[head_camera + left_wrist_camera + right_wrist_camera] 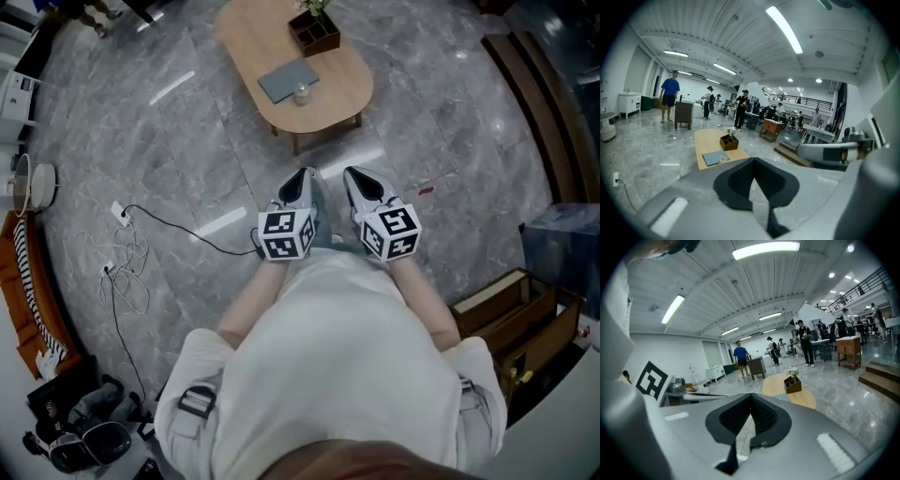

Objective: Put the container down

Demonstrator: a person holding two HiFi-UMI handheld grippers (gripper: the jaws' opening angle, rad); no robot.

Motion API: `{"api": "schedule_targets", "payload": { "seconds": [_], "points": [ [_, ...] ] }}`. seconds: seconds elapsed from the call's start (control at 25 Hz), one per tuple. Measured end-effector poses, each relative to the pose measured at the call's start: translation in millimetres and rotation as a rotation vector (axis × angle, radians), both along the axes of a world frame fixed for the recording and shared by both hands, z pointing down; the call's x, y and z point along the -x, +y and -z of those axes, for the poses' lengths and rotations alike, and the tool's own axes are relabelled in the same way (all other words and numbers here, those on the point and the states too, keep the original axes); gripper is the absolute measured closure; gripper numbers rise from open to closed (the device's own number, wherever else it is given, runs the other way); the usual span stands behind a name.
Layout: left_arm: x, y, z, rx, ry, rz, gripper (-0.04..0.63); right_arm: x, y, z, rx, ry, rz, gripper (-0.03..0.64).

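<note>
Both grippers are held side by side in front of my body, pointing at an oval wooden table [342, 94]. The left gripper [302, 178] is shut with nothing between its jaws; its pads meet at the tip [753, 160]. My right gripper [361, 178] is likewise shut and empty [751, 395]. On the table stand a brown compartment box with a plant [314, 31], a flat grey notebook [288, 80] and a small glass jar [301, 94]. The left gripper view shows the same box [729, 142] and jar [723, 158]. No container is held.
White cables and a power strip [122, 253] lie on the marble floor at left, beside an orange sofa [23, 291]. Wooden crates [511, 319] stand at right, and a black bag [84, 431] at lower left. Several people [670, 93] stand far off in the hall.
</note>
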State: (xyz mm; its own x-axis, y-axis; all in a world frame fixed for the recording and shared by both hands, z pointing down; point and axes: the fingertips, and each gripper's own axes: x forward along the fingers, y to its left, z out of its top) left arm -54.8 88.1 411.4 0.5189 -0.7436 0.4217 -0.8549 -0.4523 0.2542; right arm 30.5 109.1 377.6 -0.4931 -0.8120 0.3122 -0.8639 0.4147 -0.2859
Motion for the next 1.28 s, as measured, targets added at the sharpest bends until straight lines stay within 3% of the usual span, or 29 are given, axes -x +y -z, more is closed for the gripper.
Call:
{"api": "schedule_targets", "payload": {
  "seconds": [0.6,1.28],
  "points": [
    [20.5,42.5,21.6,-0.033,0.046,-0.019,0.594,14.1,34.7,17.5,-0.032,0.018,0.023,0.620],
    [16.8,39.4,25.3,-0.041,0.040,-0.038,0.594,17.8,32.8,25.5,-0.059,0.024,0.036,0.620]
  ]
}}
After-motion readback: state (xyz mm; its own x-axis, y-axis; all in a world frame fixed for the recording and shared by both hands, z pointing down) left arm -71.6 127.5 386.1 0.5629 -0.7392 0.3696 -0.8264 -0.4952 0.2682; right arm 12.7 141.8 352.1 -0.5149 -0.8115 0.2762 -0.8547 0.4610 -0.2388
